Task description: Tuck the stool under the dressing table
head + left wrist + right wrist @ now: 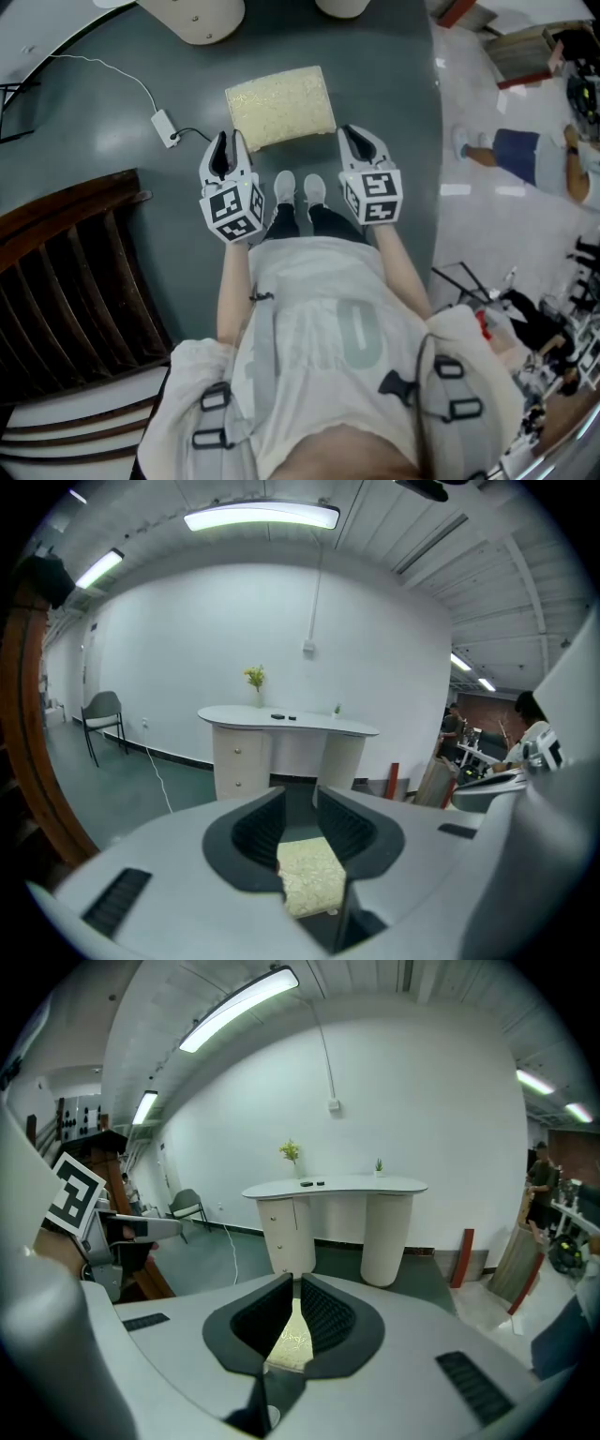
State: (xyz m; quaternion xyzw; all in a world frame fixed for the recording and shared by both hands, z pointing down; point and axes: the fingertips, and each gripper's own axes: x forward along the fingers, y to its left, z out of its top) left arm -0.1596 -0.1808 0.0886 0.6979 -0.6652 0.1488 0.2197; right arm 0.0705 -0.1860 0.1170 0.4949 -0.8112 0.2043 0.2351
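Though stool [281, 108] shows, dressing table [197, 21] — cropped.

The stool [281, 106] stands on the floor just ahead of the person's feet [298, 189], the dressing table [286, 726] beyond it against the wall. The left gripper [228, 142] hangs by the stool's near left corner, the right gripper [359, 137] by its near right; an adapter [165, 127] lies on the floor to its left

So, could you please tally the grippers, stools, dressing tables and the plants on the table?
Grippers: 2, left gripper and right gripper
Stool: 1
Dressing table: 1
Plants: 2, yellow and green
Total: 6
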